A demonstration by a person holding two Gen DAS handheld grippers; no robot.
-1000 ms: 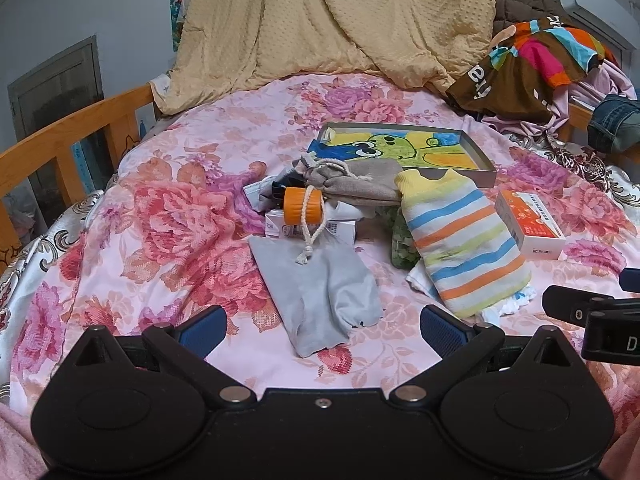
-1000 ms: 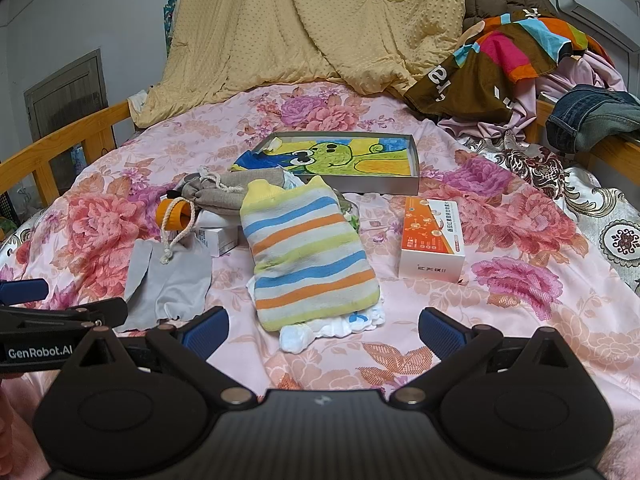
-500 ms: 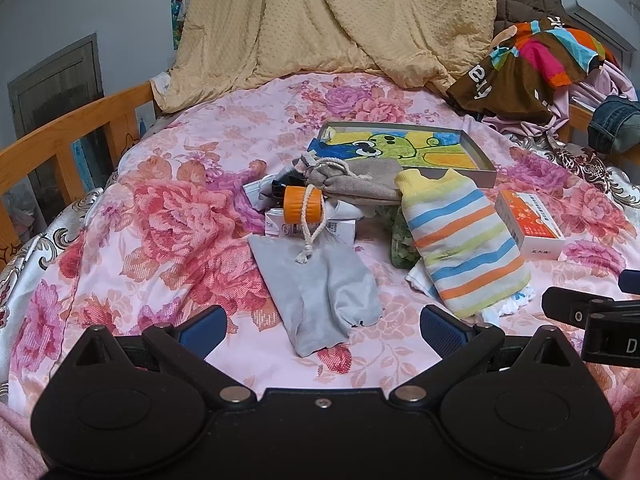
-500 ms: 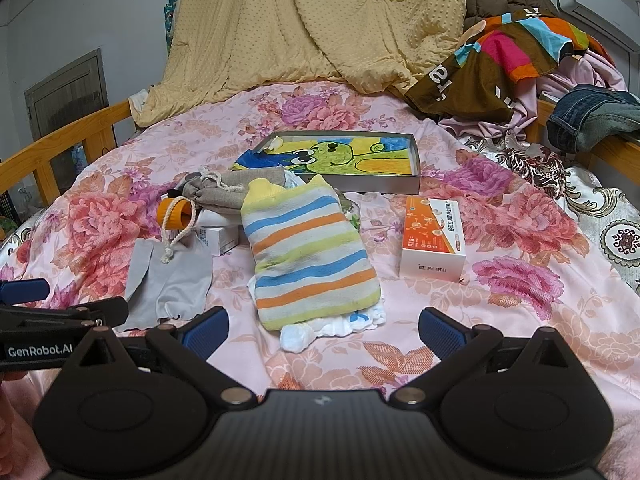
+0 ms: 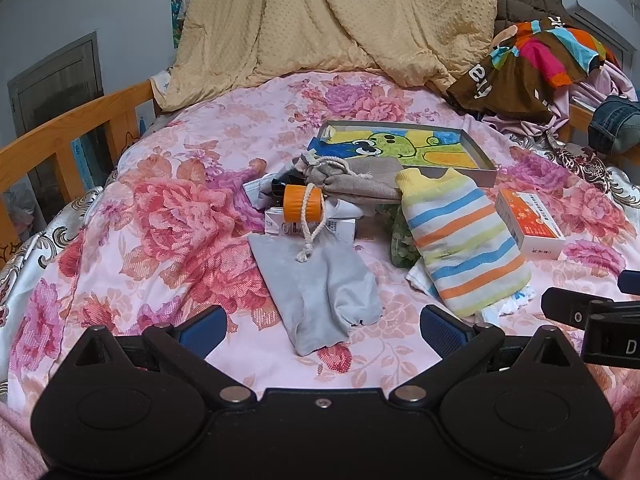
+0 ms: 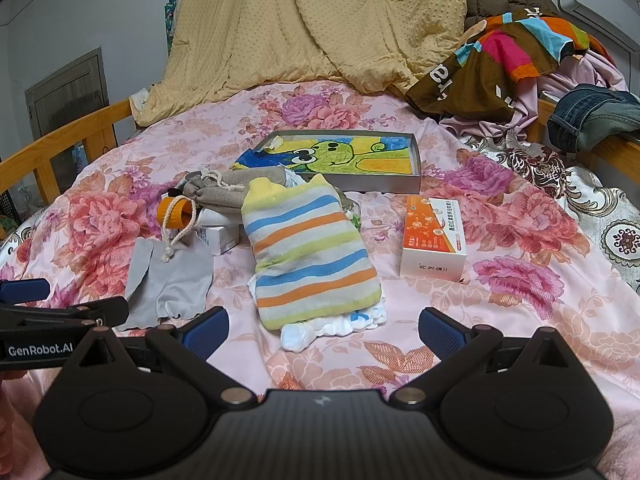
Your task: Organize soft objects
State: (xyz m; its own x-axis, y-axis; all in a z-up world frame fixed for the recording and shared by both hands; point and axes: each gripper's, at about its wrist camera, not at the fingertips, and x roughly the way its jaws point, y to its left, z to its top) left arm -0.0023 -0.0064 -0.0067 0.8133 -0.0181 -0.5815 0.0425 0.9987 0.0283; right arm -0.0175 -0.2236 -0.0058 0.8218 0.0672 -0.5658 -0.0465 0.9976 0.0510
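Since both the left gripper (image 5: 322, 324) and right gripper (image 6: 323, 326) hover empty with jaws wide, pinch 1 near corner of the grey cloth (image 5: 320, 288) lying flat on the bedspread (image 5: 160, 216).

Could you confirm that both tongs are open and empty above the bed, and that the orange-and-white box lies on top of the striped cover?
Not quite: the orange-and-white box lies on the floral bedspread beside the striped cover, apart from it, as the right wrist view shows. The left tongs and right tongs are indeed open and empty.
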